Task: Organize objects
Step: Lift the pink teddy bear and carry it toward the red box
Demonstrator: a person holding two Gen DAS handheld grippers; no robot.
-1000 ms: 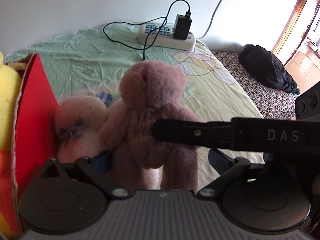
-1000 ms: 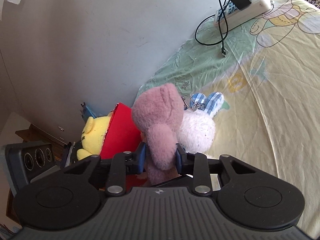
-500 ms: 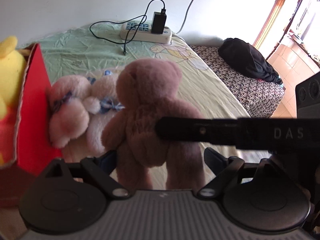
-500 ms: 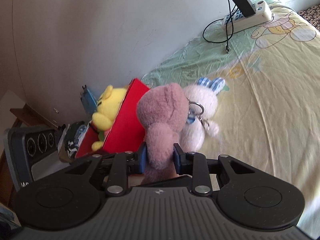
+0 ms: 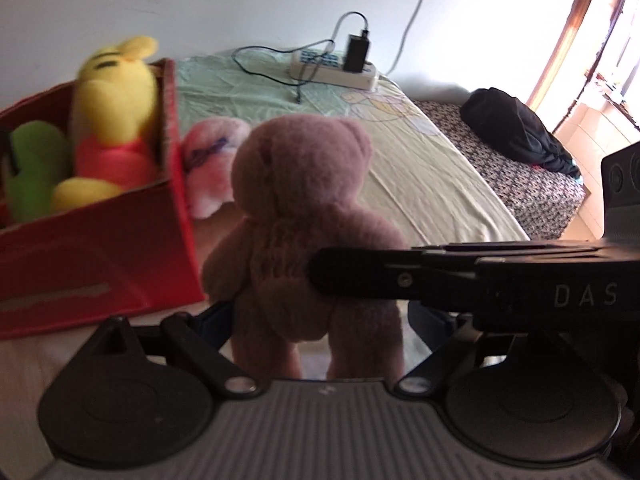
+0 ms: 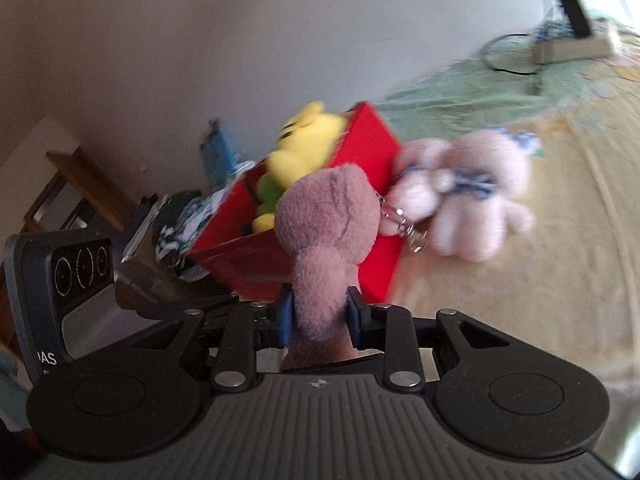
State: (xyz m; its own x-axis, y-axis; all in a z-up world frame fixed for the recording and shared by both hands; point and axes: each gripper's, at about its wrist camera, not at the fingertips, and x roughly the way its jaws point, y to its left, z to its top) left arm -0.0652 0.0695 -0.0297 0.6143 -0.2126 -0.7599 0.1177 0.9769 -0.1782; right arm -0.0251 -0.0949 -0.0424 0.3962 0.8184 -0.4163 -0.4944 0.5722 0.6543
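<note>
Right hand-held gripper: clamped on the mauve teddy bear, its blue pads pressing both sides of the bear's body; in the left wrist view its black finger crosses the bear's back from the right.
Left hand-held gripper: jaws spread either side of the bear's legs; they have just been closing, yet whether the pads touch the plush cannot be told.
Mauve teddy bear: upright, held above the bed, just beside the red box.
Red box: near the bed's edge, holding a yellow plush and a green plush.
Pale pink plush toys: lying on the bed against the box's far wall, blurred.
Bed: yellow-green sheet.
Power strip: on the bed by the wall, with a black charger plugged in.
</note>
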